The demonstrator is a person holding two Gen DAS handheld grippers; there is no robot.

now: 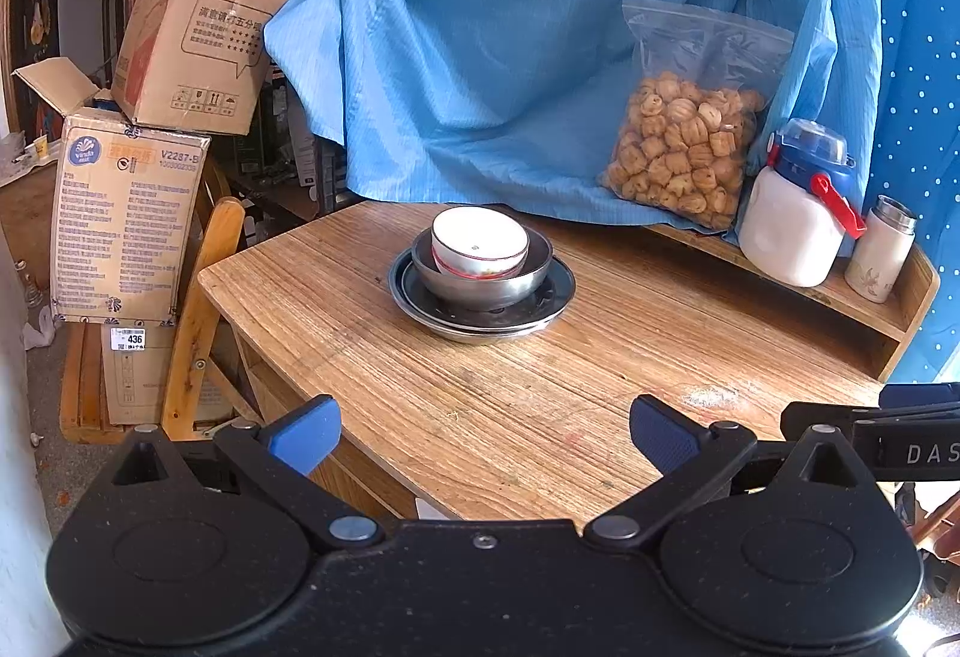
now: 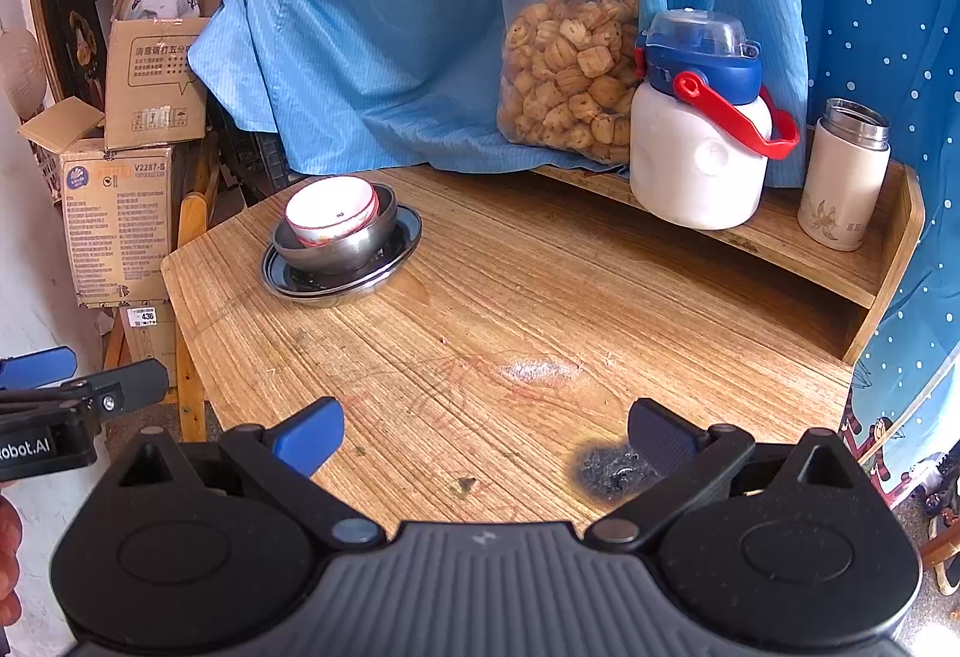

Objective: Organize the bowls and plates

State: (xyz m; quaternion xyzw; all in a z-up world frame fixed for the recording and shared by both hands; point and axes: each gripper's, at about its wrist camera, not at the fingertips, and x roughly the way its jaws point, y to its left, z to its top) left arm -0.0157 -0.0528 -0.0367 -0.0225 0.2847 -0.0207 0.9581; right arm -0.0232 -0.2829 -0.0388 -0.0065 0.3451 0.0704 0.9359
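A white bowl with a red rim [image 1: 480, 240] [image 2: 332, 210] sits tilted inside a steel bowl [image 1: 483, 276] [image 2: 336, 243]. That steel bowl rests on a steel plate [image 1: 555, 306] [image 2: 396, 252] at the far left part of the wooden table [image 1: 540, 405] [image 2: 480, 333]. My left gripper [image 1: 485, 432] is open over the table's near edge, well short of the stack, with nothing between its blue fingers. My right gripper [image 2: 485, 432] is open too, over the near right part of the table. Each gripper shows at the edge of the other's view.
A raised shelf [image 2: 780, 249] at the back right holds a white jug with a blue lid [image 2: 699, 159], a cream flask [image 2: 843, 189] and a bag of biscuits [image 2: 570, 75]. Blue cloth [image 1: 510, 27] hangs behind. Cardboard boxes [image 1: 126, 219] and a wooden chair [image 1: 201, 309] stand left of the table. A burn mark [image 2: 606, 468] lies near my right finger.
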